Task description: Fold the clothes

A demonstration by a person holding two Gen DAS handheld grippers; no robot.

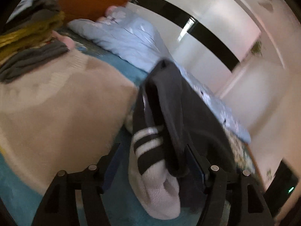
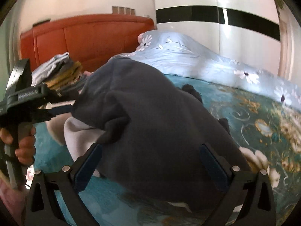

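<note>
So: a bedroom, work surface is a bed w/ a teal floral bedspread (image 2: 250, 113), bare patches showing on the right side of the right wrist view and low left in the left wrist view. Orange-brown headboard (image 2: 90, 37) stands at the far end; behind/right of it a glossy white wardrobe (image 2: 244, 43) w/ a black horizontal band across its doors. A pale blue duvet w/ daisy print (image 2: 180, 56) lies bunched along the far side of the bed, next to the wardrobe. No boxes or baskets as such; the nearest thing is a stack of folded clothes (image 2: 62, 69) by the headboard — light blue/white on top, grey and mustard-yellow layers under it. In the left wrist view a beige sweater (image 1: 62, 103) lies spread flat on the bedspread just below that stack. The dark grey garment (image 2: 150, 122), fleece-lined w/ pale lining showing and white stripes at one cuff, sits heaped mid-bed. Left gripper (image 1: 153, 162): jaws spread, garment draped between the fingers and hanging over the right-hand one, pads not pressing it. The right wrist view shows it from the side, a hand (image 2: 24, 145) round its grip, blue fingertips at the garment's left edge. Right gripper (image 2: 150, 163): jaws wide apart, straddling the garment's near bulk, not pinching it.
</note>
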